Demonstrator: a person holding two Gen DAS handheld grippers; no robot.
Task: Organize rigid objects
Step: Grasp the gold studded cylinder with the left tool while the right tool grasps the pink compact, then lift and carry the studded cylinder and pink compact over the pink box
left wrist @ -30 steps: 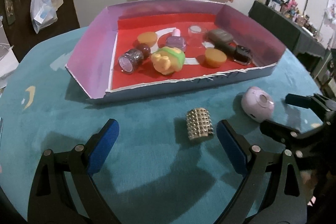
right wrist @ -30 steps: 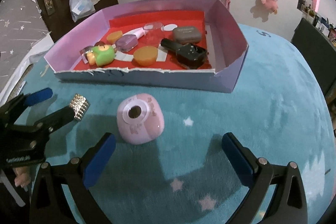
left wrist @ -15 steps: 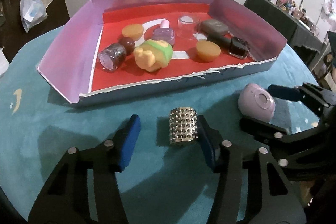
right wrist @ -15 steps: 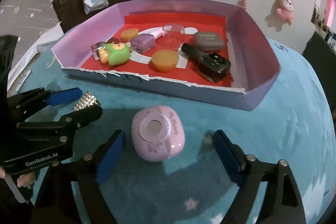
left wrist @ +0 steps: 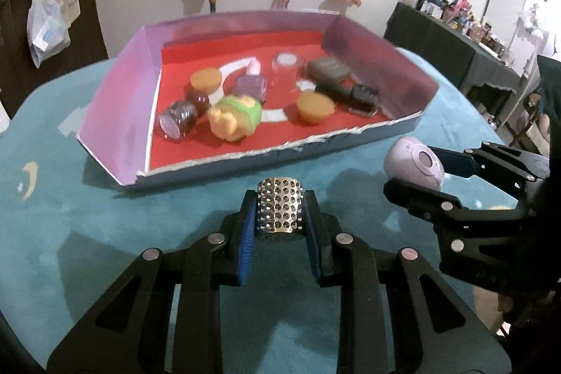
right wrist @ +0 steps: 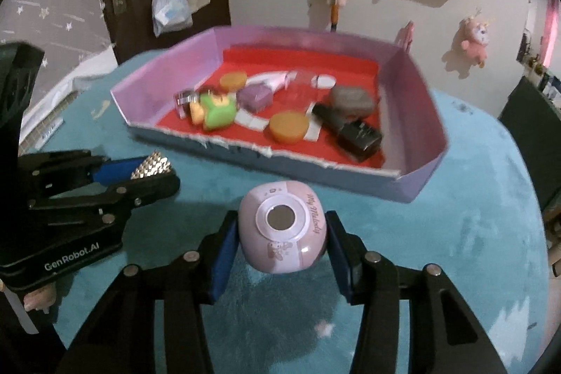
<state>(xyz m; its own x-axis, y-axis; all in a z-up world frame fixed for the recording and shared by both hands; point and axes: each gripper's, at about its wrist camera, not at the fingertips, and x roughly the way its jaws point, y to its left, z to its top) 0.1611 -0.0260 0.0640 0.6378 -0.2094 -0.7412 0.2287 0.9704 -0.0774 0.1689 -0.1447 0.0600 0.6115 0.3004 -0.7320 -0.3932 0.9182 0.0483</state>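
My left gripper point(left wrist: 279, 226) is shut on a studded silver cylinder point(left wrist: 279, 207) and holds it above the teal cloth, just in front of the tray. The cylinder also shows in the right wrist view point(right wrist: 151, 166). My right gripper point(right wrist: 280, 249) is shut on a pink round My Melody case point(right wrist: 282, 228), also lifted off the cloth; the case shows in the left wrist view point(left wrist: 415, 165). A purple-walled tray with a red floor point(left wrist: 119, 107) point(right wrist: 413, 135) lies beyond both grippers and holds several small objects.
In the tray lie a yellow-green toy point(left wrist: 236, 118), two orange caps point(left wrist: 313, 106), a glitter bottle point(left wrist: 177, 121), a black bottle point(right wrist: 350, 132), a grey case point(right wrist: 350, 99) and a clear cup point(left wrist: 287, 69). The round table has a teal cloth point(right wrist: 473, 216). A dark cabinet point(left wrist: 455, 48) stands at right.
Both grippers have closed, the left on the studded cylinder and the right on the pink case, and have lifted them off the cloth towards the tray.
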